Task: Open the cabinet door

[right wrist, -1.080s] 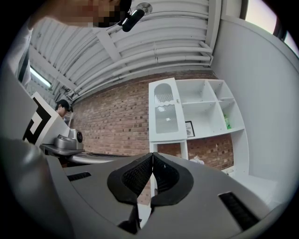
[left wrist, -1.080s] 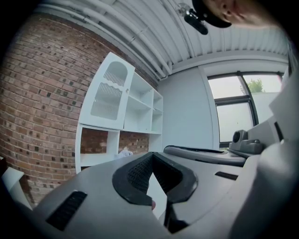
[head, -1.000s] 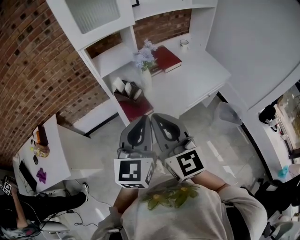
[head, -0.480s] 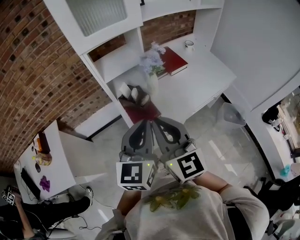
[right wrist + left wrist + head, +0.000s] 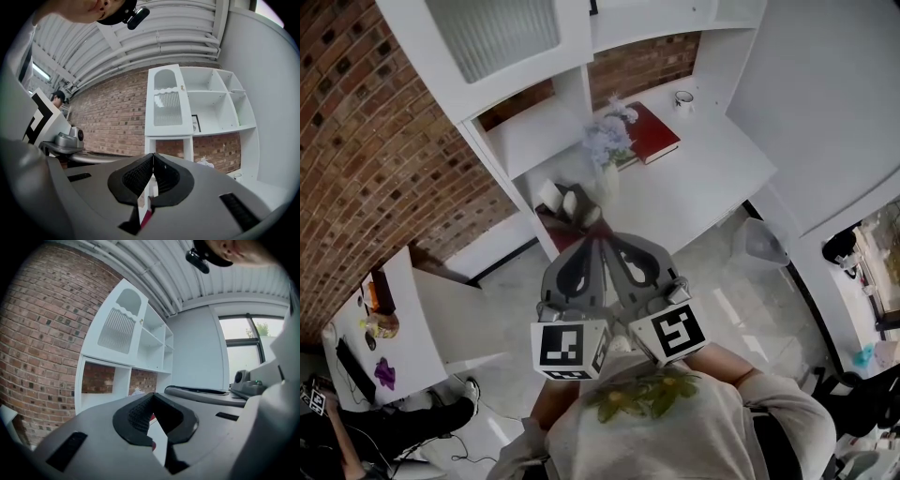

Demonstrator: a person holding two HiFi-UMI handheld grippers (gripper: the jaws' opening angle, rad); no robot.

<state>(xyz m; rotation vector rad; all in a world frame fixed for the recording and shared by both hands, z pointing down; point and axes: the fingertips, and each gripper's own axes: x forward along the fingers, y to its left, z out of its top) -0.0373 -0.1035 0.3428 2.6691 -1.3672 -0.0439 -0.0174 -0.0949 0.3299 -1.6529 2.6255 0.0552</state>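
**Both grippers shut, door well out of reach**

The door (image 5: 502, 37), white with a ribbed glass pane, is closed at the top of the shelf unit. In the head view it sits at 11 o'clock from the grippers, well apart from them. The left gripper (image 5: 587, 246) and right gripper (image 5: 621, 247) are held side by side, nearly touching. Both have their jaws closed tip to tip on nothing, as each gripper view shows. In the right gripper view the door stands at 12 o'clock above the jaws. A tiny knob (image 5: 182, 87) shows on its right edge, though it is too small to be sure of its shape.

Risks, as I judge them:
- Shut jaws would only bump that knob, so one gripper must open before it arrives.
- The knob is small, and a slightly off pinch may slip.
- A vase (image 5: 609, 173) of flowers stands on the desk (image 5: 703, 178) at 12 o'clock, under the reach path, and a low pass could topple it.
- Grippers this close may also knock each other.
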